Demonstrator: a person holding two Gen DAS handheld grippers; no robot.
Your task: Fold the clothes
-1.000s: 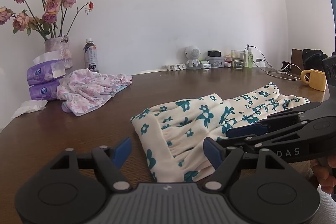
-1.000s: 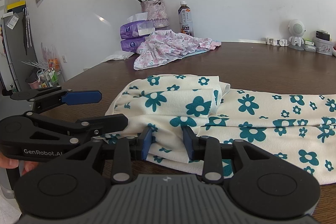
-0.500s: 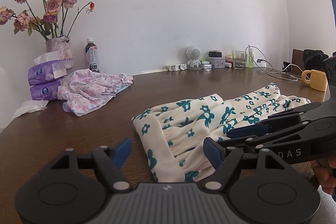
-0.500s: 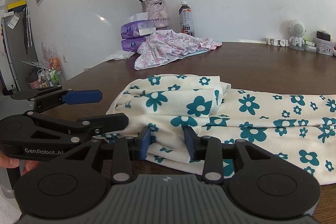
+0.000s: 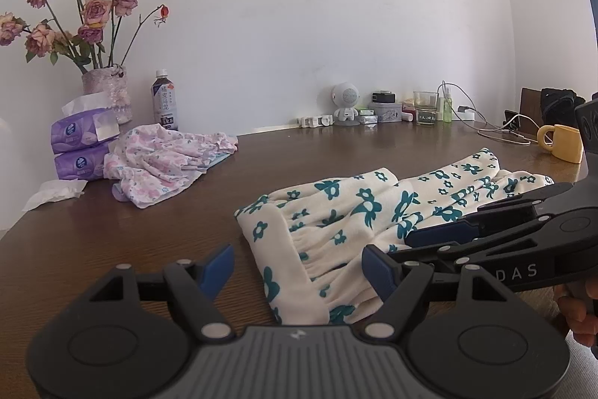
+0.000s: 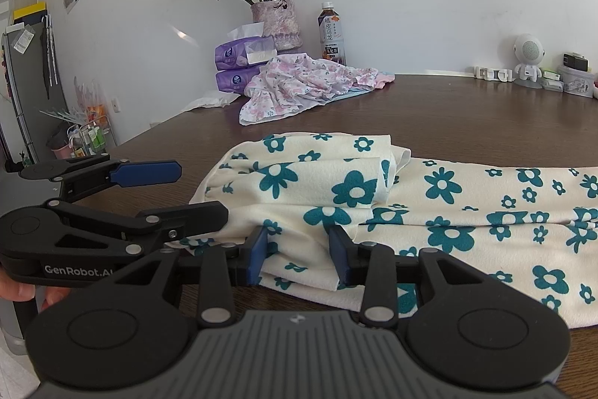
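A cream garment with teal flowers (image 5: 336, 208) (image 6: 448, 204) lies flat and partly folded on the brown table (image 5: 112, 230), its waistband end nearest me. My left gripper (image 5: 299, 268) is wide open, its blue pads on either side of the waistband corner and clear of the cloth. In the right wrist view the left gripper (image 6: 202, 191) hovers over the garment's left end. My right gripper (image 6: 299, 255) is half open and straddles the thick near fold, with cloth between its pads. The left wrist view shows the right gripper (image 5: 429, 242) low over the cloth.
A crumpled pink floral garment (image 5: 164, 163) lies at the back left, by purple tissue packs (image 5: 78, 144), a flower vase (image 5: 108, 92) and a bottle (image 5: 164, 105). A yellow mug (image 5: 562, 141), cables and small items line the back right. A hand (image 5: 579, 316) holds the right gripper.
The right gripper's pads have spread slightly around the fold. The left gripper and the garment have barely moved.
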